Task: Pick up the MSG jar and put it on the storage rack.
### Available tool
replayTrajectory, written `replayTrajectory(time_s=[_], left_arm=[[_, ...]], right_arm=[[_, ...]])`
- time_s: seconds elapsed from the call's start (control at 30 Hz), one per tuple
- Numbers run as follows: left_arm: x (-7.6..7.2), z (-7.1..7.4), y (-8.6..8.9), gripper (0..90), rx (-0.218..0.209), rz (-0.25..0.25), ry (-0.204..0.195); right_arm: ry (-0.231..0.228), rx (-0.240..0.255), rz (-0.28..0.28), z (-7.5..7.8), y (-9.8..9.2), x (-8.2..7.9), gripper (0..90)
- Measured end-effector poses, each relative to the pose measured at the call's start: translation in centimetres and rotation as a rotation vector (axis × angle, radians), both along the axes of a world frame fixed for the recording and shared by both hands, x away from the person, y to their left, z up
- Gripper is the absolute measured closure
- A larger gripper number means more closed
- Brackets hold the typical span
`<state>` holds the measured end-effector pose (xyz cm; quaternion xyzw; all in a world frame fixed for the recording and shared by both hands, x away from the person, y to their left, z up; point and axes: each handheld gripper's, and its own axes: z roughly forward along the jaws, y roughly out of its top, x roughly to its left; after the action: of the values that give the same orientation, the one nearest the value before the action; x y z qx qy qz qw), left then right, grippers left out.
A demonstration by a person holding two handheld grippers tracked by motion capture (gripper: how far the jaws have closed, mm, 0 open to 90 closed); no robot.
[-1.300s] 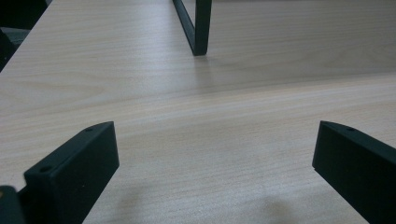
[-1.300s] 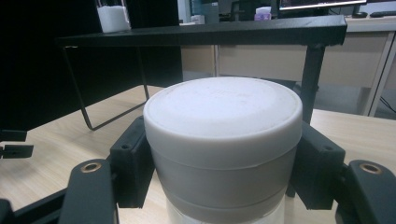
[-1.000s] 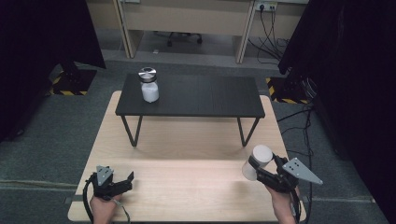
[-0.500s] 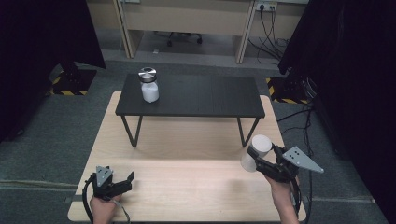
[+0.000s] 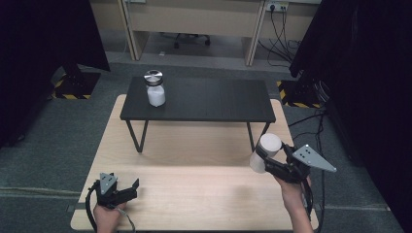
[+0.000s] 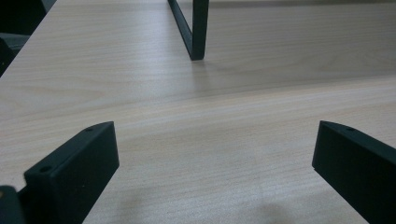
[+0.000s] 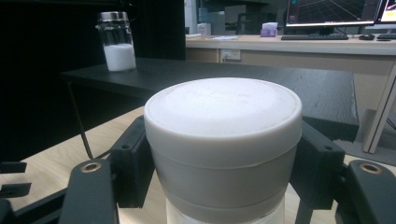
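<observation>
A white-lidded jar [image 5: 265, 151] hangs above the right side of the wooden table, and my right gripper [image 5: 270, 160] is shut on it. Up close in the right gripper view the jar's white lid [image 7: 223, 119] sits between the two black jaws, which press on its sides. A glass jar with a metal lid and white powder [image 5: 155, 89] stands on the far left of the low black table [image 5: 218, 102]; it also shows in the right gripper view [image 7: 116, 42]. My left gripper [image 5: 127, 189] rests low at the near left, open, with bare wood between its jaws [image 6: 210, 154].
The low black table stands on the light wooden table [image 5: 194, 194]; one of its black legs [image 6: 194, 28] is ahead of the left gripper. Dark curtains flank both sides. A desk with monitors and a keyboard [image 7: 327, 32] lies beyond.
My right gripper has lifted the white-lidded jar upward and a little forward, toward the black table. The left gripper has not moved.
</observation>
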<state>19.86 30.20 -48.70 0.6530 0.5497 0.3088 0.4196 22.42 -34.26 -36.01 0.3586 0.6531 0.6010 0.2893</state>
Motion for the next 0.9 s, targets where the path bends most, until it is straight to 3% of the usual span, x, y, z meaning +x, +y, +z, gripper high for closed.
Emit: replayTrajectory(time_s=[0.9], left_arm=[[0.0,0.0,0.0,0.0,0.0,0.002,-0.001]], right_arm=[[-0.033,-0.017,0.029,3.8,1.5,2.3,33.7]])
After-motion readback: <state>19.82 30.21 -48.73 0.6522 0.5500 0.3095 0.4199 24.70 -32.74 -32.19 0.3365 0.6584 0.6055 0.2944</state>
